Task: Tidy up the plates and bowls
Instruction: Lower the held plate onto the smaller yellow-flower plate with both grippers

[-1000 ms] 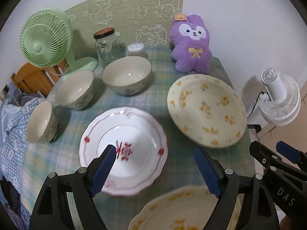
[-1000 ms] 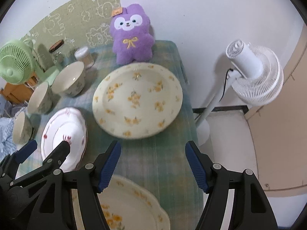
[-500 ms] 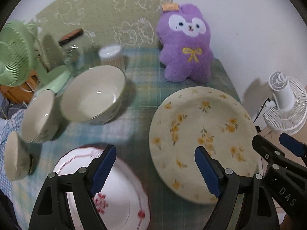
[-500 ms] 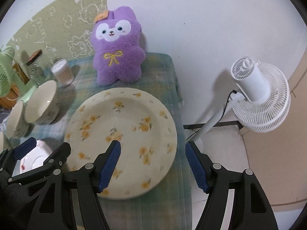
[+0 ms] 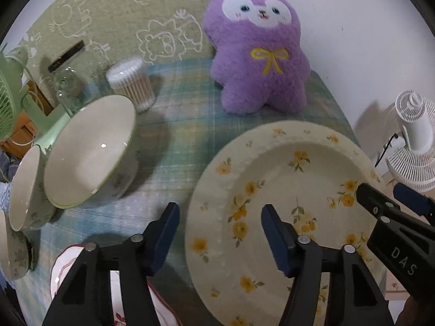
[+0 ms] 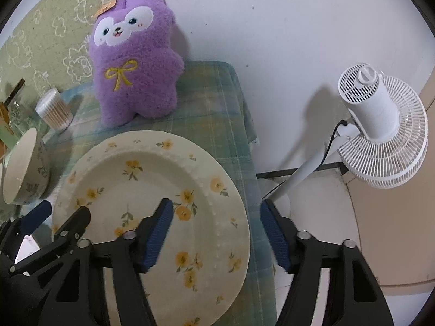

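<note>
Checked green cloth (image 5: 187, 135) covers the table, which stands against a white wall. Nearest the cameras, the left gripper (image 5: 220, 233) hangs with its blue-padded fingers spread wide apart and nothing between them; one finger is over the cloth, the other over the left part of the yellow-flowered plate (image 5: 285, 203). The right gripper (image 6: 214, 231) is likewise wide open and holds nothing, one finger over the plate's right part, the other past the table edge above the floor. That plate lies flat on the cloth near the table's right edge. At the lower left of the left wrist view, a white plate with a red pattern (image 5: 65, 269) shows partly behind the left gripper.

Further left, three cream bowls line up, close together, along the left side: a large bowl (image 5: 89, 152), a middle bowl (image 5: 27, 190) and a small bowl (image 5: 12, 247) cut by the frame edge.

Behind them stand a tub of cotton swabs (image 5: 131, 84), a glass jar (image 5: 68, 87) and a green fan (image 5: 11, 108). A purple plush toy (image 5: 258, 51) sits upright at the back, just beyond the flowered plate, in front of a green mat on the wall. Beyond the table's right edge stands a white fan (image 6: 380, 130).
</note>
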### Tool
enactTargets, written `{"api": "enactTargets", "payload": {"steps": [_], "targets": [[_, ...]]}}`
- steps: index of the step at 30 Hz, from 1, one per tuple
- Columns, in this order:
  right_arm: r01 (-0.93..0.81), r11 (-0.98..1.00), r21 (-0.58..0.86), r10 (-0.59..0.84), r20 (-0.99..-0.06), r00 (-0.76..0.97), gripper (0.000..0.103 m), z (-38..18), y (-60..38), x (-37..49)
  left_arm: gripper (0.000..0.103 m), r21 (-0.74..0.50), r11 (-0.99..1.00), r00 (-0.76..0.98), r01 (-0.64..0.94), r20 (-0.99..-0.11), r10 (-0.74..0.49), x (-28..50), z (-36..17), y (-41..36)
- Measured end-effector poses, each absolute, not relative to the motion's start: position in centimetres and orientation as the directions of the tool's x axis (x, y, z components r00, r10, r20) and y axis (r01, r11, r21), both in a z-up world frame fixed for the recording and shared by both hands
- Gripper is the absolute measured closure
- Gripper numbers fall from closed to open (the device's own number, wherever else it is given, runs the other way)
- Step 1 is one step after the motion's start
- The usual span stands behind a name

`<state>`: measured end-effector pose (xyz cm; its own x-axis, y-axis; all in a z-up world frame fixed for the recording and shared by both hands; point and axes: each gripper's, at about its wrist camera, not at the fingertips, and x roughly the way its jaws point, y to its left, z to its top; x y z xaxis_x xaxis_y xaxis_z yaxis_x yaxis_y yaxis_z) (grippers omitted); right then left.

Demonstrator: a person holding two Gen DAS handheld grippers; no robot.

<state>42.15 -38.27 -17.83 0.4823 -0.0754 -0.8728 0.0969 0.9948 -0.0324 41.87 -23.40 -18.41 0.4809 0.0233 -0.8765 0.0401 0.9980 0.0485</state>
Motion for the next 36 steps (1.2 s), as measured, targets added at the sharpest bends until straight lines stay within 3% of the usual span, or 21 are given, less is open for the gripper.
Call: {"api": "enactTargets", "payload": {"steps": [6,17,36], "targets": [[0.088,0.993,-0.078,-0.11,-0.879,0.464,0.053,-18.7,-38.1,42.4,0.055,0.096,0.995,0.473,0.029,-0.878,0.071,41.8,-18.6,-23.8],[0.121,0.983,-0.138,-0.178,-0.877,0.446,0.053,-18.9,-37.2,42.3,0.054,0.16,0.987,0.48,-0.003,-0.865,0.142,41.6,-18.8,-24.5],[0.116,0.985,-0.129,-0.168,-0.88,0.445,0.053,-16.0,-36.9,39.2,0.055,0.142,0.989,0.498,-0.032,-0.856,0.139,38.2,-15.8,-24.1]]}}
